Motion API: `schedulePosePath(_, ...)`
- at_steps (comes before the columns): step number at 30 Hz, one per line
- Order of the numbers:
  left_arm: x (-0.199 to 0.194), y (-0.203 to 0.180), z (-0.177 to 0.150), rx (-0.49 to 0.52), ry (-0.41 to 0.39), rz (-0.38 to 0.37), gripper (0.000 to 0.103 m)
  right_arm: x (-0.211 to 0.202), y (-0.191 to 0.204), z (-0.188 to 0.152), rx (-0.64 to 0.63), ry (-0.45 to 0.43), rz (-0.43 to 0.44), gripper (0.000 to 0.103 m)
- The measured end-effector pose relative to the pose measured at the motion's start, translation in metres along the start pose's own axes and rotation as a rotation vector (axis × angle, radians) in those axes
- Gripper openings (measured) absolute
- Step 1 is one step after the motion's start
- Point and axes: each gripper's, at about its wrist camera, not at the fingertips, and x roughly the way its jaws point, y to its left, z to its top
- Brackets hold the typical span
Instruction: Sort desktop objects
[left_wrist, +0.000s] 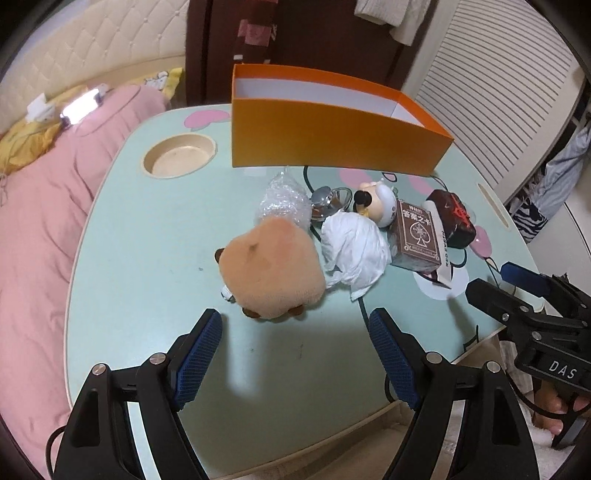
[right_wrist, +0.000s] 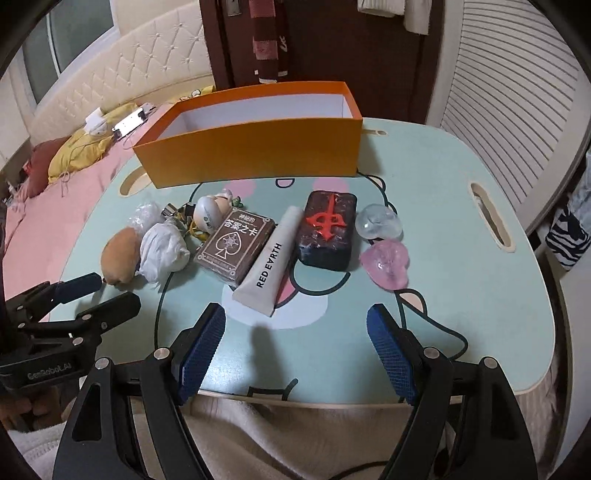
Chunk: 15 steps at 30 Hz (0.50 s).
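1. Your left gripper (left_wrist: 295, 325) hovers over the near edge of the table (left_wrist: 147, 258), fingers wide apart with nothing between them; the tan plush toy (left_wrist: 271, 266) sits just beyond the tips.
2. Your right gripper (right_wrist: 295, 325) hangs over the near edge too, fingers spread and empty, just short of the white tube (right_wrist: 269, 266).
3. The orange box (right_wrist: 251, 151) stands open along the far edge.
4. The things lie in a row across the middle of the table: plush, crumpled white cloth (right_wrist: 162, 251), brown card box (right_wrist: 236, 247), tube, dark block with a red mark (right_wrist: 327, 232).
5. Toward the right edge lie a clear lump (right_wrist: 378, 221) and a pink lump (right_wrist: 386, 264), possibly soft toys; the view leaves that unsure.
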Motion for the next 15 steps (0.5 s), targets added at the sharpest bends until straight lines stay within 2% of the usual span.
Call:
schedulePosePath(7,0.0,0.001,0.0,-0.011,-0.006,-0.007,0.084,0.0,0.004,0.0,-0.013,0.008,0.0,0.079)
schedulePosePath(15,-0.009,0.014,0.0,-0.079,-0.059,-0.071,0.084,0.0,-0.002,-0.001,-0.002,0.024,0.013,0.079)
